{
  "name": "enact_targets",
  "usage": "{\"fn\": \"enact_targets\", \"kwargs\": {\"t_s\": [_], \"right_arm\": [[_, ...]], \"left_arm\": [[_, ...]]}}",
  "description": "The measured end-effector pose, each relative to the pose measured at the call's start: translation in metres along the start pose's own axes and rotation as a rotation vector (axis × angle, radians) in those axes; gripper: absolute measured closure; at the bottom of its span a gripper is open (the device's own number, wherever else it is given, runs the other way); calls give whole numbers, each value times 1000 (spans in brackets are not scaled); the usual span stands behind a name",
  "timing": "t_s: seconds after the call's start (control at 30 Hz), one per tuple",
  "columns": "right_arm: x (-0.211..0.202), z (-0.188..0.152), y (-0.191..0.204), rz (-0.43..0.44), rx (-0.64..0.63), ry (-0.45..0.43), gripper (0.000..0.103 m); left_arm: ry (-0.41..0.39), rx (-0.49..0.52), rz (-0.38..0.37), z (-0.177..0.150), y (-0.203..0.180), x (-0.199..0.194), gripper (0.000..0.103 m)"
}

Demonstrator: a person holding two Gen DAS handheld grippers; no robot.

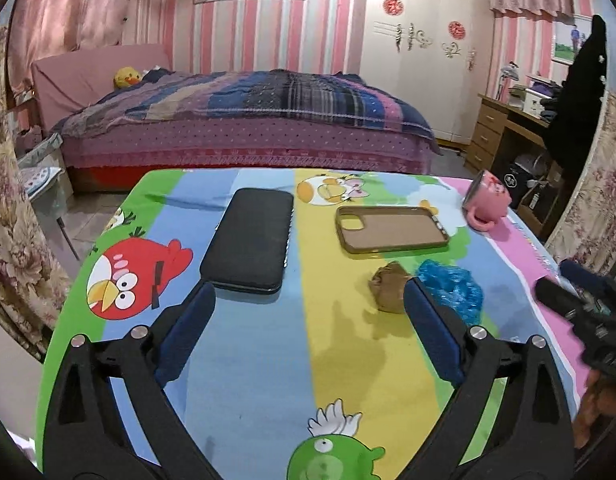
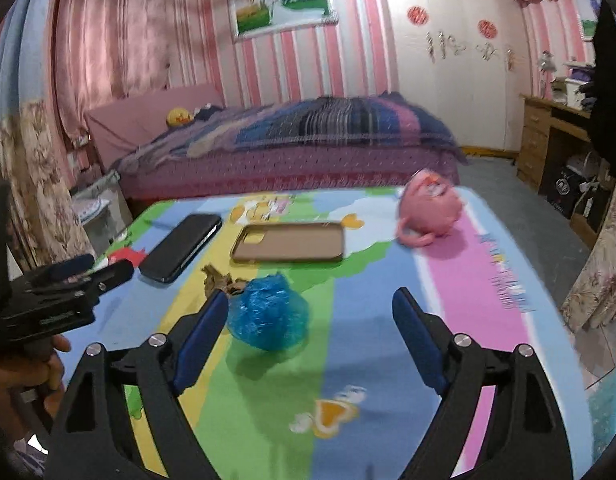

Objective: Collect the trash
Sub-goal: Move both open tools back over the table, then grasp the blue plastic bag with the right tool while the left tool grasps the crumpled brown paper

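Blue wrapper [image 2: 267,316] beside brown scrap [image 2: 219,282], near phone case [image 2: 287,242].

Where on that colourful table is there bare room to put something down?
The near part of the table, this side of the phone, is bare, as is the pink strip below the tipped pink mug. It is crowded mid-table: phone case, brown paper wad and blue plastic wad lie close together.
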State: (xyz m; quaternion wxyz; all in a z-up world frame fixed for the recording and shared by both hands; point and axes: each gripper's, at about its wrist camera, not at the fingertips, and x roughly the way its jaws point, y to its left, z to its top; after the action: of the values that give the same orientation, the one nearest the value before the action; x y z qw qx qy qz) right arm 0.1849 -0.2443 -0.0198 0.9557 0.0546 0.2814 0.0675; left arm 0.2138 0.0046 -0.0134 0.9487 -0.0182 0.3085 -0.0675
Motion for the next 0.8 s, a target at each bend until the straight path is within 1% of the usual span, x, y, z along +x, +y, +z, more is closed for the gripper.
{"fn": "enact_targets", "kwargs": {"t_s": [0.1,0.23,0.47,0.53,0.57,0.6,0.67,0.7,0.77,0.8], "right_arm": [[19,-6,15,-4,-37,44,20],[36,-5,22,-19,-77,76,20],[58,-9,23,-28,-77,136,21],[62,-11,23,-32,-82,150,23],[65,-12,22,-26,-80,159,29],[66,-12,22,-21,-80,165,33],[67,-13,22,-17,-91,177,49],[67,-13,22,-14,-93,178,53],[66,-12,20,-13,-93,175,68],[64,-12,20,-13,-92,173,70]], "left_arm": [[17,9,24,-1,0,8,11],[18,20,35,-2,-3,12,11],[23,39,46,-4,-9,14,11],[24,43,50,-5,-11,14,11],[24,43,48,-5,-11,15,11],[24,44,47,-4,-11,15,11],[24,51,50,-5,-13,15,11],[23,54,52,-6,-14,15,11],[22,57,52,-6,-15,15,11],[22,57,51,-6,-16,14,11]]}}
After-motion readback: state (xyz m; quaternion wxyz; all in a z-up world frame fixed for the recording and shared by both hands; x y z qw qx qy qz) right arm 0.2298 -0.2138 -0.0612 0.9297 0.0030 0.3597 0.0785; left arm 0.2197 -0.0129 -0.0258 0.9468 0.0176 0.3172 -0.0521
